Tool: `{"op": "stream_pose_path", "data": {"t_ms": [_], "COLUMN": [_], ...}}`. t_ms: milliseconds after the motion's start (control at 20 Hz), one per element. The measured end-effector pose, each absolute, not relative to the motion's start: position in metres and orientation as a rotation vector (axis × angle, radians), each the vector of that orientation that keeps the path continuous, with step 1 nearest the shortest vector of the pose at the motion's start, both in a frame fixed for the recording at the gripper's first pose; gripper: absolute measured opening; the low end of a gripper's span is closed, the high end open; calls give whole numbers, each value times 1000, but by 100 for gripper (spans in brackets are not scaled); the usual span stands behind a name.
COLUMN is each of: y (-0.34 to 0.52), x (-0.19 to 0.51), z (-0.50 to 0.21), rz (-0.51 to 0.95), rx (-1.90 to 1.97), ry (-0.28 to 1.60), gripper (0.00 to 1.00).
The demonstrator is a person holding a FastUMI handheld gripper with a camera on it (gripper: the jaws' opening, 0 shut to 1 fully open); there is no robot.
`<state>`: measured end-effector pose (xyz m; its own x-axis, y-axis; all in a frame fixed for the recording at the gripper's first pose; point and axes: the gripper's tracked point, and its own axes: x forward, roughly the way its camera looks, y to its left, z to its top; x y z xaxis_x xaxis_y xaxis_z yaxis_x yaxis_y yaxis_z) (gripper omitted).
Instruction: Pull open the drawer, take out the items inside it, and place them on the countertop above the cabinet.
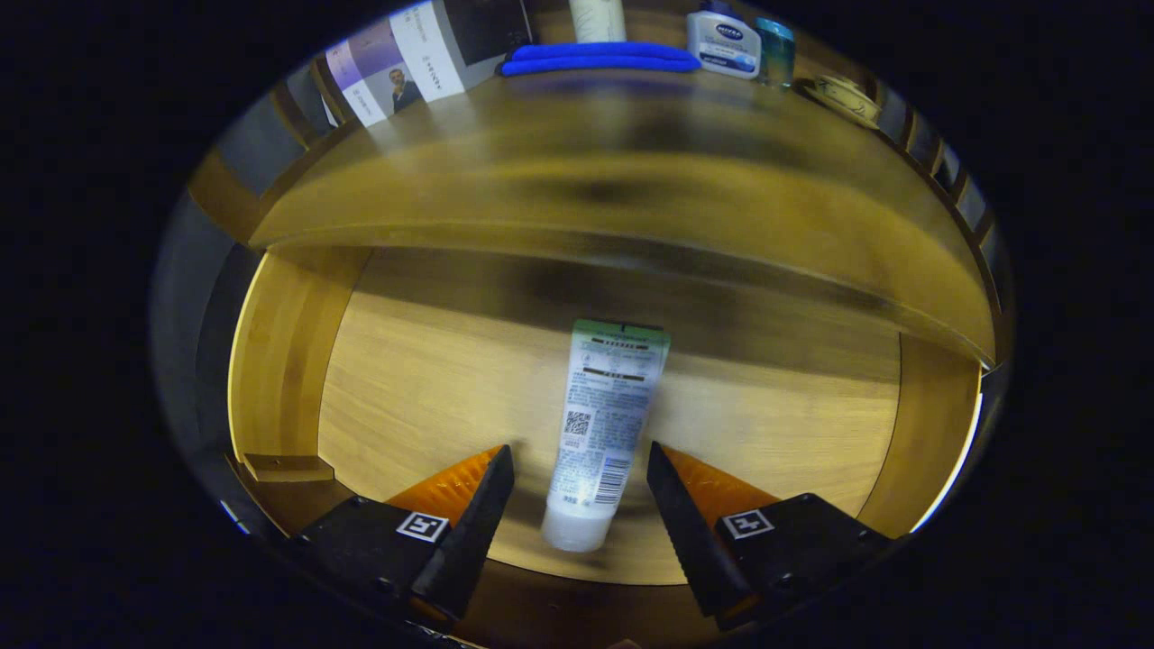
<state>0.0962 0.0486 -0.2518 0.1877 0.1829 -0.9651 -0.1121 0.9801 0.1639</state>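
The wooden drawer [288, 361] stands pulled open below the countertop [586, 171]. On its floor lies a white tube with a green end [606, 424], cap end pointing toward me. My gripper [580, 464] hovers over the drawer, open, its two fingers on either side of the tube's lower half with a gap on each side. Neither finger touches the tube.
On the countertop's far edge lie a folded blue cloth [599, 58], a white bottle [597, 18], a white-and-blue lotion bottle [724, 41], a small teal jar [775, 52] and a round pale object [846, 97]. Upright booklets [397, 68] stand at the back left.
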Motion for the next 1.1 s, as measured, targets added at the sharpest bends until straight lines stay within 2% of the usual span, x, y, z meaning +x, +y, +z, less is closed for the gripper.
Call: {"op": "stream_pose_path", "data": {"t_ms": [200, 400, 450, 500, 700, 1100], "y": [42, 39, 40, 44, 59, 60], "x": [95, 96, 95, 94, 79, 71], "z": [-255, -254, -253, -252, -244, -195], "rz": [190, 177, 188, 218, 309, 377], "rx": [1, 3, -1, 5, 66, 77], "ry": [1385, 1388, 1383, 1381, 1388, 1288], "gripper": [84, 54, 54, 47, 47, 47]}}
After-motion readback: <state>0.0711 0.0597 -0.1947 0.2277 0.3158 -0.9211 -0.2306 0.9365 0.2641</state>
